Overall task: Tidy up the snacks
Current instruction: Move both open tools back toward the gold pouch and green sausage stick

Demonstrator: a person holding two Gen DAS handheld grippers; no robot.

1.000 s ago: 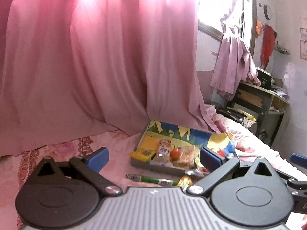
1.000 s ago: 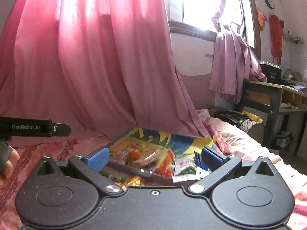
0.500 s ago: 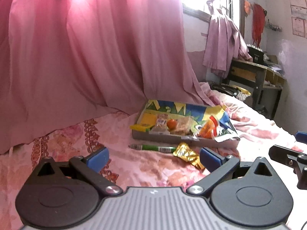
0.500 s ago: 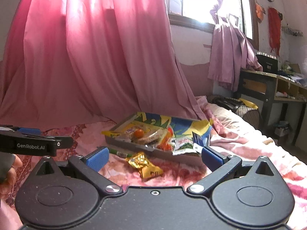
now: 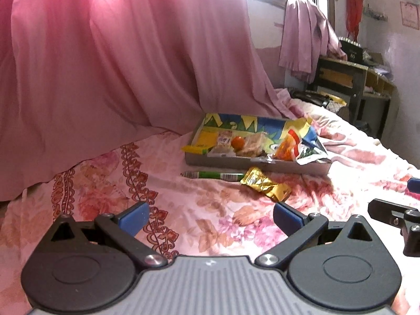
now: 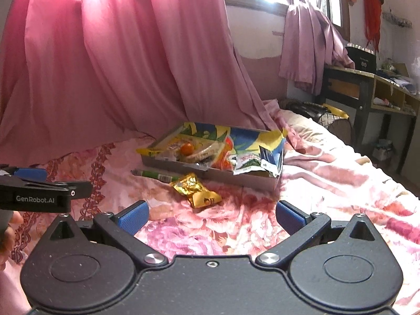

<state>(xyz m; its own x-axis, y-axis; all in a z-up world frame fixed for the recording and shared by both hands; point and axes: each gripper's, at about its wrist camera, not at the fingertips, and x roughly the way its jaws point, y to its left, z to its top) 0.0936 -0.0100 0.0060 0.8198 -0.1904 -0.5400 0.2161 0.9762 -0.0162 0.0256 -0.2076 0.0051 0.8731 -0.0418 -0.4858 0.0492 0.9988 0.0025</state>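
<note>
Nearest the lenses, two grippers, both empty: left gripper (image 5: 210,216) with fingers (image 5: 132,216) spread wide over the floral bed (image 5: 183,210), right gripper (image 6: 211,216) likewise spread, nothing between its fingers (image 6: 290,215). Well apart from either, a gold packet (image 6: 195,190) lying loose on the bedspread, touching or just overlapping one end of a green stick pack (image 6: 155,175) stretched along the near wall of the box (image 6: 249,181). Beyond, inside that colourful box, a jumble already gathered: yellow wrapper (image 5: 195,148) poking over the left rim, small orange ball (image 5: 237,141), biscuit pack (image 5: 253,144), orange bag (image 5: 287,148), and a white-green sachet (image 6: 245,164) draped over the front right edge. Farther off, pink curtain (image 5: 118,60) and a desk (image 6: 367,89) by the window.

Seemingly mid-task, between picks: most snacks boxed, two stragglers left outside. Next move likely a low reach to the gold packet, nearer the right gripper, with fingers closing on its crinkled edge rather than pressing it into the soft bedding, then a lift over the box wall.
</note>
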